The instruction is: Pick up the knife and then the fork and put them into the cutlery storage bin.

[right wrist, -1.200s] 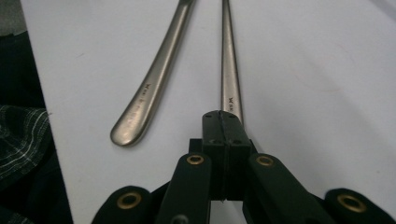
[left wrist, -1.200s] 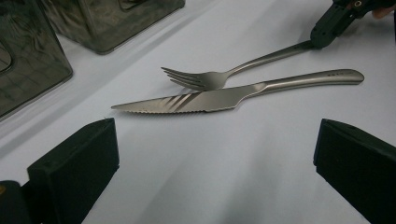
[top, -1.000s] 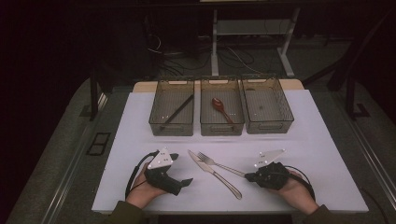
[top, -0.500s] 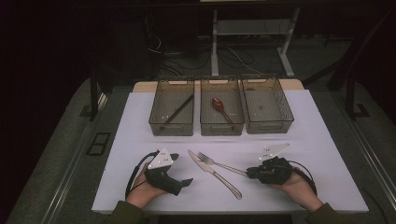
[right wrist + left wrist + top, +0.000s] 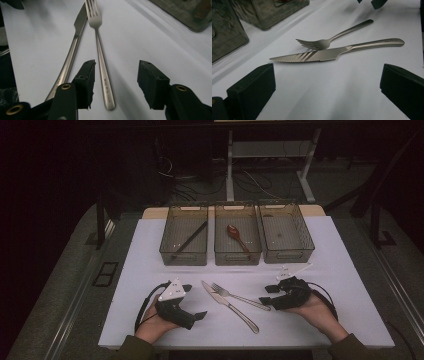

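High view shows a white desk with three clear bins along its far side: the left bin holds a dark stick, the middle bin holds a red-brown spoon, and the right bin has nothing I can make out inside. A fork and a knife lie side by side on the desk nearer the person, between the two hands, their heads pointing toward the bins and to the left. The right tool rests low on the desk at the fork's handle end, with the person's hand behind it. Right gripper view shows its jaws apart, one on each side of the fork's handle, not closed on it, while the knife's handle runs just outside the left jaw. The left tool sits on the desk to the left of the knife, a little apart from it. Left gripper view shows its jaws spread wide and holding nothing, with the knife and fork lying across the desk ahead, the fork's tines touching the knife blade's far edge.
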A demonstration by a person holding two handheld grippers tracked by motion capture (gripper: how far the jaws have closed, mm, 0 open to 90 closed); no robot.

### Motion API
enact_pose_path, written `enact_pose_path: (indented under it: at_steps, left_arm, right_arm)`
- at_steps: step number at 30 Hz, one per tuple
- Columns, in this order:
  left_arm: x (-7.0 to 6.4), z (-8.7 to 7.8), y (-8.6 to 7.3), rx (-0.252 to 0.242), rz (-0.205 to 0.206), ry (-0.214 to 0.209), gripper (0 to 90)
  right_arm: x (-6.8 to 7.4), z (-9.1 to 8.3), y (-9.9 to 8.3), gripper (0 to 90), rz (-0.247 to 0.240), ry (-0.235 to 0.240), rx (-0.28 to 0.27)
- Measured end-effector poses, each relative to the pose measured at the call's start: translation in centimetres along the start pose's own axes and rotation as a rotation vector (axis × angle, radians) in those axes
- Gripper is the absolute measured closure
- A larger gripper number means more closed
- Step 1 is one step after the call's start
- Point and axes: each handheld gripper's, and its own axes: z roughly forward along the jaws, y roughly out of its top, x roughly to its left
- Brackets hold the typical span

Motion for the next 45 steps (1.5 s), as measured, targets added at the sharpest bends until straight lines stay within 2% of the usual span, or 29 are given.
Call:
enact_pose_path:
  at_steps: [11, 22, 27, 31, 36, 41, 45]
  left_arm:
    - [0.0, 0.1, 0.1, -0.002, -0.005, -0.006, 0.0]
    - [-0.1, 0.2, 0.1, -0.012, -0.012, -0.008, 0.0]
    - [-0.1, 0.1, 0.1, -0.015, -0.012, -0.008, 0.0]
    - [-0.1, 0.1, 0.1, -0.016, -0.006, -0.012, 0.0]
    - [-0.1, 0.1, 0.1, -0.016, -0.006, -0.013, 0.0]
    - [-0.1, 0.1, 0.1, -0.011, -0.006, -0.013, 0.0]
    - [-0.1, 0.1, 0.1, -0.011, -0.008, -0.014, 0.0]
  right_arm:
    - [0.0, 1.0, 2.8, 42.5, -0.031, 0.025, 0.014]
    - [0.5, 3.0, 5.8, 43.8, -0.049, 0.029, 0.092]
    - [0.8, 3.9, 7.2, 47.2, -0.070, 0.020, 0.150]
    - [1.1, 5.2, 8.1, 51.0, -0.117, 0.016, 0.231]
    - [1.8, 6.6, 8.6, 56.5, -0.183, 0.001, 0.317]
    - [2.4, 7.7, 8.8, 66.2, -0.226, 0.000, 0.402]
    - [2.7, 8.5, 9.0, 70.4, -0.251, 0.003, 0.472]
